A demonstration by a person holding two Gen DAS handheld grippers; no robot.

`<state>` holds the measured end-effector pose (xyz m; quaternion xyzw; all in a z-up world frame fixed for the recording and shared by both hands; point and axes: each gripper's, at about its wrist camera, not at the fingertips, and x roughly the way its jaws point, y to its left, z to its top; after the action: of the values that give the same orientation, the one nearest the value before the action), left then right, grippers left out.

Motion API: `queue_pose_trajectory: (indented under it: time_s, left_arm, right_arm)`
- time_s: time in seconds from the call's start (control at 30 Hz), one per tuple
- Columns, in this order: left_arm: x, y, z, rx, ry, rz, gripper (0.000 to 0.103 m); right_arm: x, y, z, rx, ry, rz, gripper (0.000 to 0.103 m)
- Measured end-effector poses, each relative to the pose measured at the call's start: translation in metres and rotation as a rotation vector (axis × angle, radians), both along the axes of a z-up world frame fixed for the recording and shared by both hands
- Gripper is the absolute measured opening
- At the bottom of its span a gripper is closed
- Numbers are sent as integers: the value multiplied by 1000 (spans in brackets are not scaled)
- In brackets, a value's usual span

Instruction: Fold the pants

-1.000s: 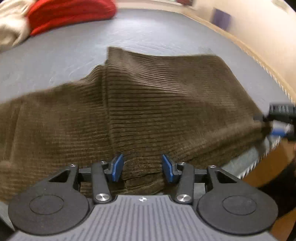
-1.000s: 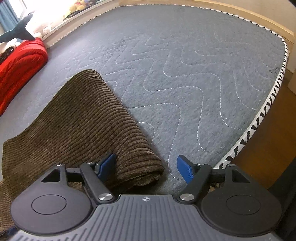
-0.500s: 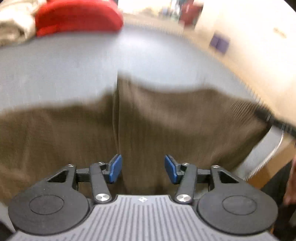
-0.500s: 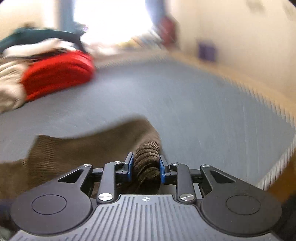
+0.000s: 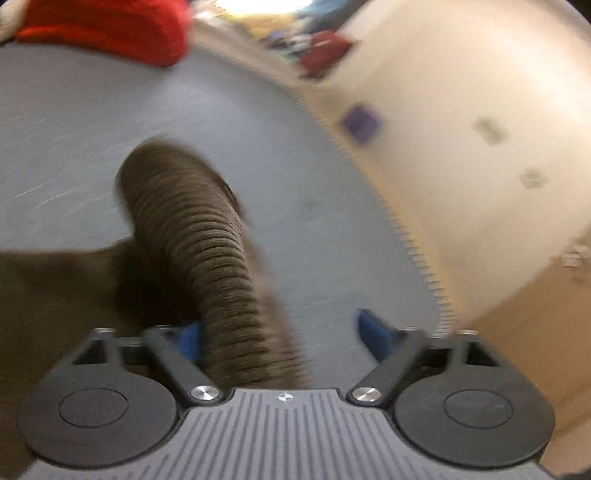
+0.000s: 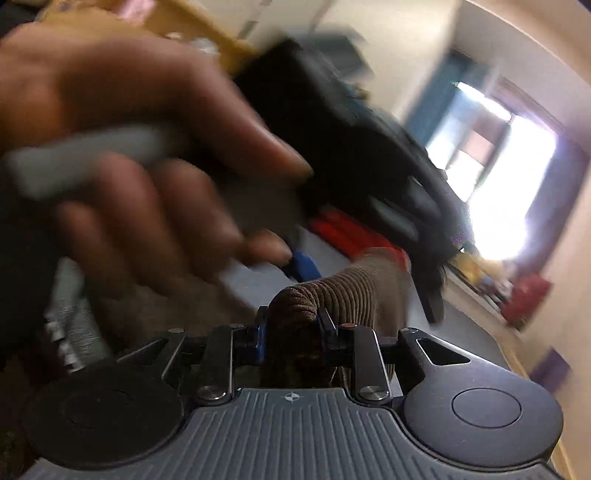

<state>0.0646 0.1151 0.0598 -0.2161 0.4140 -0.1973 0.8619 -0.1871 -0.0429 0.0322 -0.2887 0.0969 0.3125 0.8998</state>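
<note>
Lifted off the grey mattress [image 5: 258, 155] since a second ago, brown corduroy pants [image 5: 207, 236] hang lower centre, pinched in right tongs [image 6: 291, 332]; left tongs [image 5: 280, 336] closing, fabric touching one pad, might slip.

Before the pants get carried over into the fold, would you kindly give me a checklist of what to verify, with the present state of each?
1. Right gripper clamped on the brown corduroy pants: ok, fabric bunched between its jaws.
2. Left gripper gripping the pants: not ok, jaws closing; cloth lies against one pad only.
3. Landing area on the grey quilted mattress: ok, bare beside the pants.
4. Red folded bundle away from the fold: ok, far edge.
5. Person's hand clear of the right jaws: cannot tell, blurred.
</note>
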Motion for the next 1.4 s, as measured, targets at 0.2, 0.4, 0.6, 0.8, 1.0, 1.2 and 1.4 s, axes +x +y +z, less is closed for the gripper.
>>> queue_pose_trajectory:
  time_s: [0.2,0.4,0.6,0.8,1.0,1.2,1.4]
  left_arm:
    - [-15,30,-29,76,38,117,19]
    - [-43,100,-1,88,1,295,19]
    - [-78,170,22,293,50,457,22]
    - [-77,220,10,253,131,539,95]
    - [-38,246,-47,85,290,537,97]
    - [-18,249,-96,20,393,464,96]
    - [-4,253,-108,-6,411,442,95]
  right_arm:
    - [19,4,1,11,184,54,33]
    - [30,-19,39,325,444,231,70]
    - [82,-41,40,501,606,48,74]
    - [135,-44,-6,541,855,-222,74]
    - [179,-12,-42,569,1077,-267,74]
    - [194,8,-71,567,1201,-271,88]
    - [211,33,-74,543,1208,-250,89]
